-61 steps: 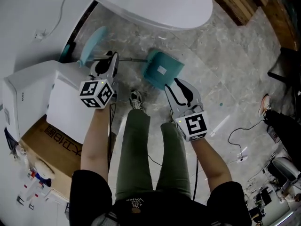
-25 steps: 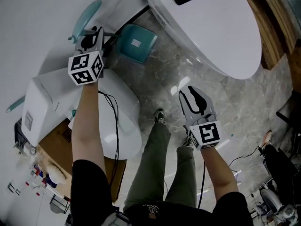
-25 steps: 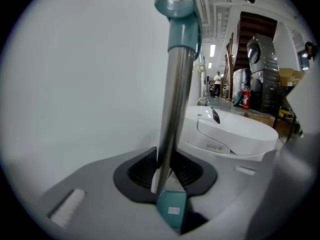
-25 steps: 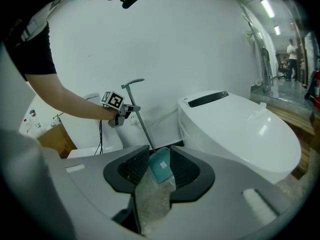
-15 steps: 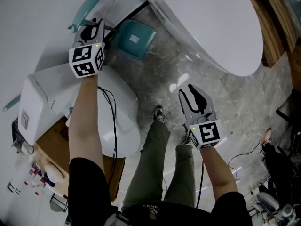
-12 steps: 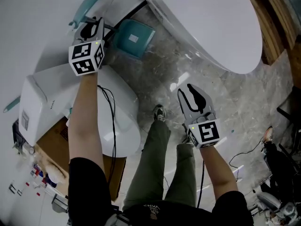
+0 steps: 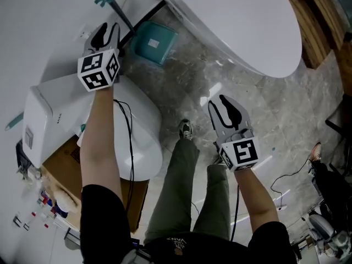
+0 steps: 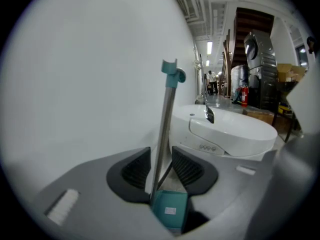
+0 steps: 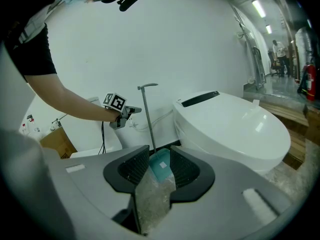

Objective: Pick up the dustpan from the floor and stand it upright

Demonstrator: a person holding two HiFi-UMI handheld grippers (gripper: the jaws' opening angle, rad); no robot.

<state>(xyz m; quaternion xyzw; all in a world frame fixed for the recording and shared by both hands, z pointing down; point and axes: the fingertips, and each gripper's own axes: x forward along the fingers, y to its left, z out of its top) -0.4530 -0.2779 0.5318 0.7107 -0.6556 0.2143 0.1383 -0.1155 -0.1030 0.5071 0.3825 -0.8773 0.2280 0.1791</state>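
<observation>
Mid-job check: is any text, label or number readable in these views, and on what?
No readable text anywhere.
Dustpan: white sticker, print too small to read.
Left tongs and right tongs: cubes carry square markers only, no words.
Shirt print: too blurred to read.

teal dustpan (image 7: 155, 42), white toilet (image 7: 236, 21), seemingly grey marbled floor (image 7: 264, 114)

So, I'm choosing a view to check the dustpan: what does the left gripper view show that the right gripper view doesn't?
Left gripper view only: the handle standing between the left gripper's jaws, which have just been opening, and the toilet's side buttons. Right gripper view only: the person's arm and a cardboard box. Both: the upright dustpan and the toilet.
</observation>
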